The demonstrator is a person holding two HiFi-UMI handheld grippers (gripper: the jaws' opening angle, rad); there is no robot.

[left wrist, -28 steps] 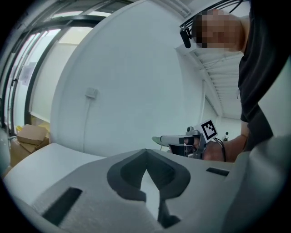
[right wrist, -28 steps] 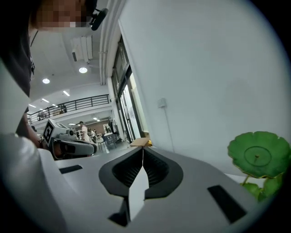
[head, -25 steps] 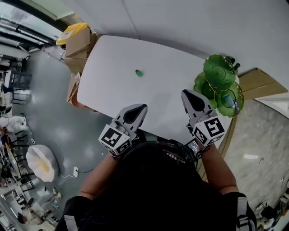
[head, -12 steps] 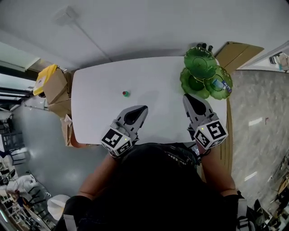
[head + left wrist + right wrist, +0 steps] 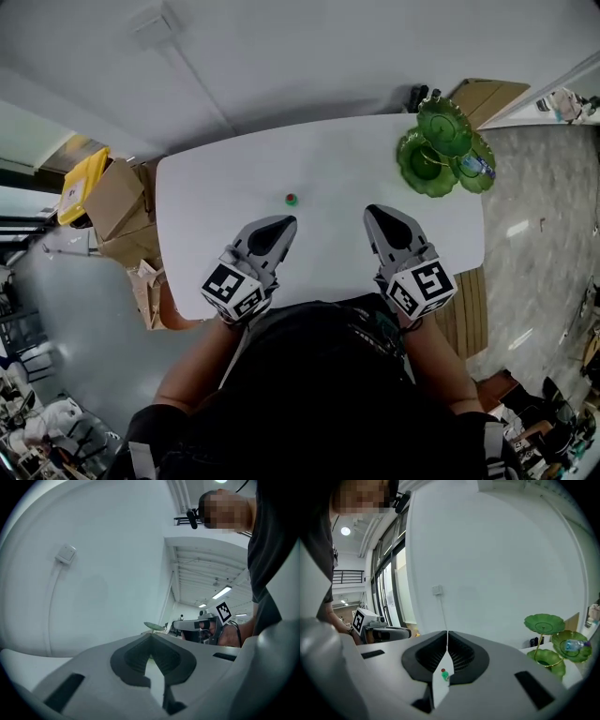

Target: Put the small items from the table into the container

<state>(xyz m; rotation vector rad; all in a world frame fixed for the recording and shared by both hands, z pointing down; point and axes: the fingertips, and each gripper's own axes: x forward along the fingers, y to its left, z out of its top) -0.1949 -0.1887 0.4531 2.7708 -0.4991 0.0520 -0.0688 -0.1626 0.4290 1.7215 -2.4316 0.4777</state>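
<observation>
Head view, left to right: cardboard boxes (image 5: 111, 199) crowd the floor off the left edge of the white table (image 5: 216, 178). The left gripper (image 5: 285, 223), jaws pressed together on nothing, hovers over the table's near side, and the small item (image 5: 292, 199), a green piece with a red top, lies just beyond its tip, well clear of every edge. Bare tabletop runs from it past the right gripper (image 5: 373, 213), likewise closed and empty, to the green tiered dish stand (image 5: 439, 148) at the far right corner.
</observation>
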